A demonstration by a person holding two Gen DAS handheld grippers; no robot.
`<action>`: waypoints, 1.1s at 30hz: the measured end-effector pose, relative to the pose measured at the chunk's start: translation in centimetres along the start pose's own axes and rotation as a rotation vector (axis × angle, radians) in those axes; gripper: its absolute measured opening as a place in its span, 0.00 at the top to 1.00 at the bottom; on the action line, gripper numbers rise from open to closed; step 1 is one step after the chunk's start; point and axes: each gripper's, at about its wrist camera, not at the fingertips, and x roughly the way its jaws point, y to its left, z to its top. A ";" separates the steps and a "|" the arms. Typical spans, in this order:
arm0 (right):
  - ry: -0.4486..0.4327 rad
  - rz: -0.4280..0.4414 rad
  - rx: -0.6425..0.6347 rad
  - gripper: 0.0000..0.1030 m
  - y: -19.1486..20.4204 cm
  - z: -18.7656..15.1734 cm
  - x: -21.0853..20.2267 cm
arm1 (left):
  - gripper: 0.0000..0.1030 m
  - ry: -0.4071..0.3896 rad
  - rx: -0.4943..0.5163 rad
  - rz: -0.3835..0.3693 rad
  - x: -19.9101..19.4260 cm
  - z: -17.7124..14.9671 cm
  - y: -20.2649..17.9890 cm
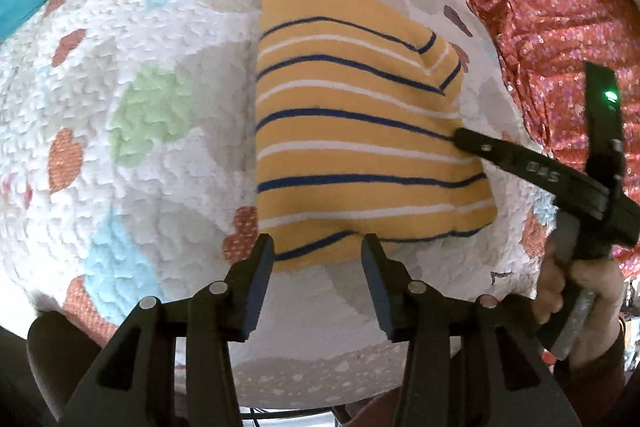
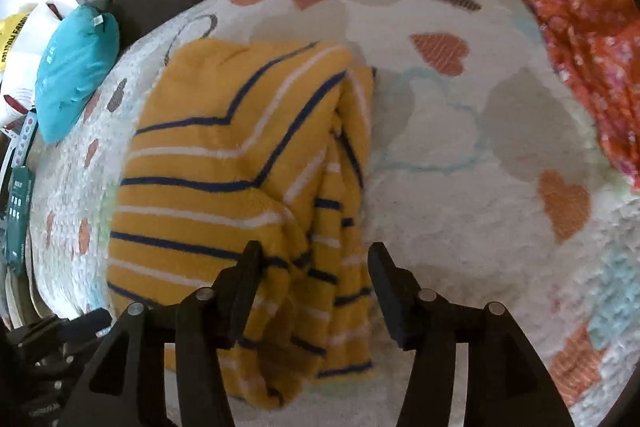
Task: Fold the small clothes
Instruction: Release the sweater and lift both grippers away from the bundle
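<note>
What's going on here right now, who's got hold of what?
A person with a gripper in each hand is folding a small yellow striped garment on a white heart-print blanket. The garment already lies folded into a compact stack. The left gripper is open at the near edge; the right gripper is open over the layered side edge. Neither grips the cloth.

The striped garment (image 1: 360, 131) looks like fuzzy matt knit cloth; the heart-print quilt (image 1: 160, 187) is puckered, rough cotton; the fingers (image 1: 260, 283) are matt plastic.
</note>
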 end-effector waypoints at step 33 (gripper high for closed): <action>-0.132 0.010 0.193 0.34 0.9 -13.2 -6.2 | 0.49 -0.274 0.079 0.233 -9.7 -4.4 -1.9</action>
